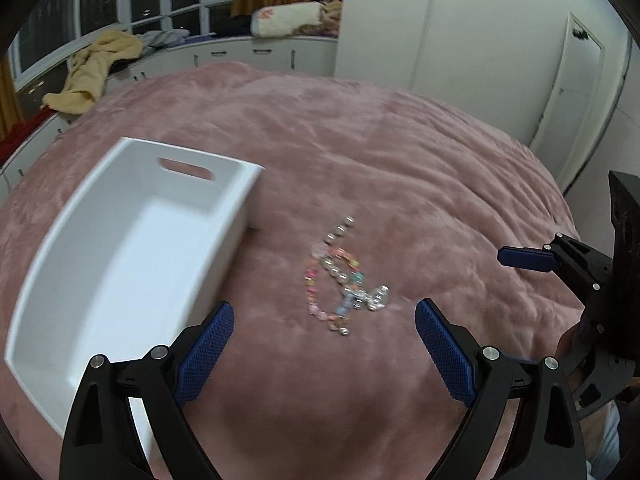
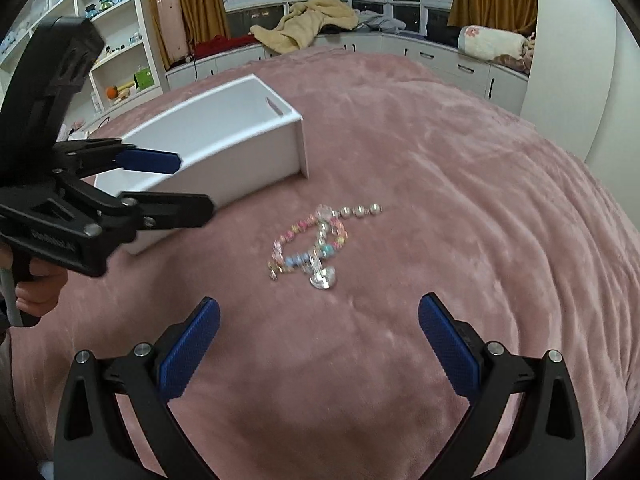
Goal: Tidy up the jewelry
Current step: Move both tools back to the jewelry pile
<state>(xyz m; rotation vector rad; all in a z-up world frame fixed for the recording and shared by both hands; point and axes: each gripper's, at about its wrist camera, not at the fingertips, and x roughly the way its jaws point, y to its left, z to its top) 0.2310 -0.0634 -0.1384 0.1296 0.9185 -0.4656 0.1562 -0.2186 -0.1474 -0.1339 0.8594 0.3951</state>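
Tangle of pastel and silver beaded jewelry [image 1: 342,280] [image 2: 316,240] lies loose on the pink plush bedspread [image 1: 420,160] [image 2: 440,200], mid-bed, well in from its edges, nothing gripping it. White rectangular plastic bin with slot handle [image 1: 120,248] [image 2: 224,140] sits on the bedspread just beside the beads, apart from them, nothing visible inside. Left gripper [image 1: 324,320] [image 2: 192,182] above the near side of the bin, jaws spread wide, holding nothing. Right gripper [image 2: 319,316] [image 1: 520,258] over the bedspread short of the beads, jaws wide apart too, nothing held.
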